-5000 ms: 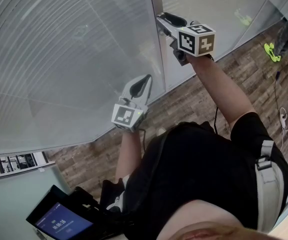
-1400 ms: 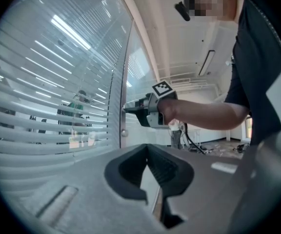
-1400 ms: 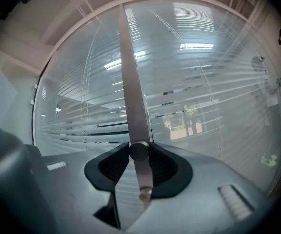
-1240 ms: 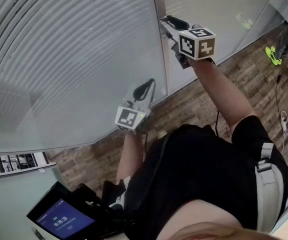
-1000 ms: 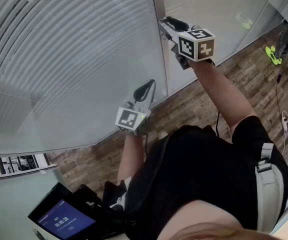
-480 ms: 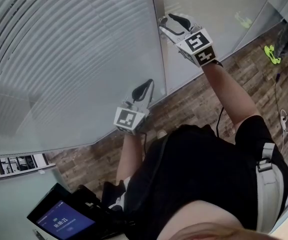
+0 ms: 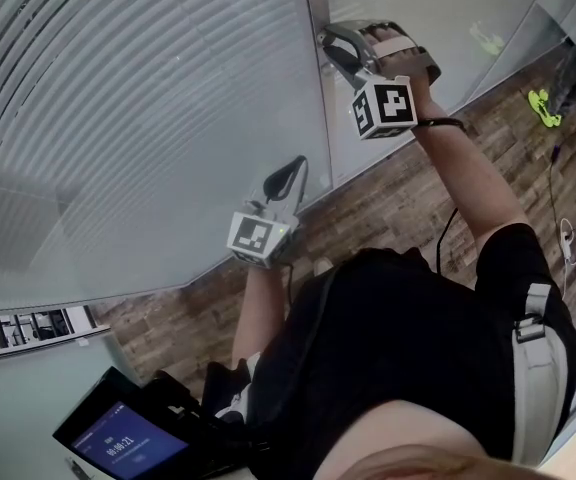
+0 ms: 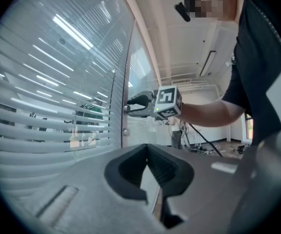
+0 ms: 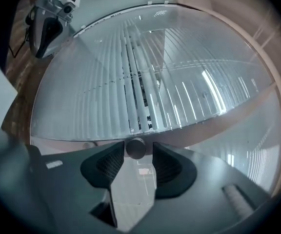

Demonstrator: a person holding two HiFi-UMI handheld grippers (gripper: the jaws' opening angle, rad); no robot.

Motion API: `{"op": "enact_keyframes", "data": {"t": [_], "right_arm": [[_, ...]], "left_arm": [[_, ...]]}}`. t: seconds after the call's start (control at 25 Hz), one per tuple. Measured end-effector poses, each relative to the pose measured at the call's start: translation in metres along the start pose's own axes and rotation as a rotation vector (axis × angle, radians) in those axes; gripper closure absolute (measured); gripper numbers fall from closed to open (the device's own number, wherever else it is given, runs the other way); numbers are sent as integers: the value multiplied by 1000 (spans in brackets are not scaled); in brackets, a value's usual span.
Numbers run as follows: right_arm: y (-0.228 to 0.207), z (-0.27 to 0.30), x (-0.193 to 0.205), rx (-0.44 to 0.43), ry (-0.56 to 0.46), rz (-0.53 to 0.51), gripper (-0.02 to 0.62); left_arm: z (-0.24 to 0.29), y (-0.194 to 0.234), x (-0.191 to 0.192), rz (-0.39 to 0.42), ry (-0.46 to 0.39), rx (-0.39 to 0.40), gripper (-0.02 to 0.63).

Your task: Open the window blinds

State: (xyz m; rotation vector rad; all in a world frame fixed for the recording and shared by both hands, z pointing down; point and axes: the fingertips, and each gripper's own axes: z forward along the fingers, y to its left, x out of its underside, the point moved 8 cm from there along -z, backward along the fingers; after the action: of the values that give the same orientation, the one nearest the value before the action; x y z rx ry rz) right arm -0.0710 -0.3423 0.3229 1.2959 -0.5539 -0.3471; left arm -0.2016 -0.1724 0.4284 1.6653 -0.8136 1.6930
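Note:
The horizontal blinds (image 7: 148, 118) hang behind glass, their slats tilted, with dark gaps at the upper left. My right gripper (image 7: 330, 43) points at the metal frame post (image 7: 318, 98) beside them. In the right gripper view, a small round knob (image 9: 136, 148) sits between the tips of my right gripper (image 9: 137, 152). The jaws have just been closing, and a slim gap still shows beside the knob. My left gripper (image 7: 293, 168) hangs lower near the glass, shut and empty; its tips (image 8: 148, 147) meet.
The wooden floor (image 7: 398, 188) runs along the glass wall. A tablet with a lit screen (image 7: 118, 448) hangs at the person's lower left. Cables (image 7: 568, 233) and a green object (image 7: 540, 103) lie on the floor at the right.
The right gripper has rolled about a quarter turn at the frame post, so its marker cube now faces downward. The left gripper has stayed still. The blinds look unchanged over the last second.

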Motion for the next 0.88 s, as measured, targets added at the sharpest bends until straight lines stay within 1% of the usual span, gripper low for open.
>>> {"op": "enact_keyframes", "data": {"t": [0.12,0.2,0.32,0.44,0.6,0.76,0.88], "right_arm": [[0,1,0,-4,-2,3,411],[0,2,0,-5,-2,2,418],[1,2,0,-2,-2,2,460],[1,3,0,1,-3,10,462],[-2,3,-1,13,-11,41,462],[-1,3,0,2,-6,57,462],[-1,3,0,-4,-10,89,462]], "left_arm": [[0,1,-1,-2,-3,-4,603],[1,3,0,9,-29,-4,603],[1,4,1,13,-37,-2,603],[-1,4,2,5,-22,-12,603],[0,8,7,34,-37,-18,603],[0,3,1,0,-15,-5,603],[1,4,3,6,-34,1,603]]}}
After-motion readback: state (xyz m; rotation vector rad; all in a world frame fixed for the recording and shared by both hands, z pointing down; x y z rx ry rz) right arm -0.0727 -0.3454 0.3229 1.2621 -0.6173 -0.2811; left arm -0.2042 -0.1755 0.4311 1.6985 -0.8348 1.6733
